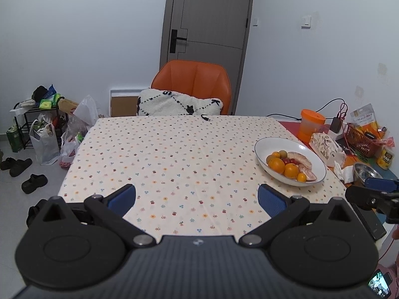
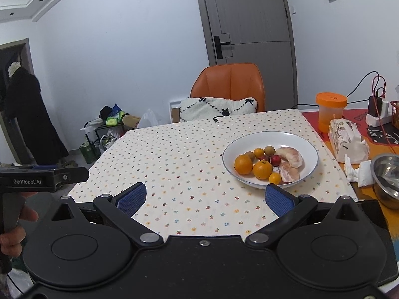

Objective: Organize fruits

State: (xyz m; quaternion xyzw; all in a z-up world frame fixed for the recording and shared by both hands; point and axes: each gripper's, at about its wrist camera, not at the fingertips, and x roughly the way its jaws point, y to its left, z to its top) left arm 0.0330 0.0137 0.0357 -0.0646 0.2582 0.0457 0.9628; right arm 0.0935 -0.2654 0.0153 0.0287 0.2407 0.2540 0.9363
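Two grippers level above the table, left gripper spread empty, right gripper spread empty near fruit plate

White walls, grey door — orange chair.

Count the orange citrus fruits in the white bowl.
4, all in the white bowl: two big oranges at front, a small one near the rim, another behind. More may be hidden.

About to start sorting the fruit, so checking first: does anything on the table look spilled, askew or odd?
Nothing spilled. The fruit all sits inside the white bowl. The only loose item is a black cable end lying on the tablecloth's far edge.
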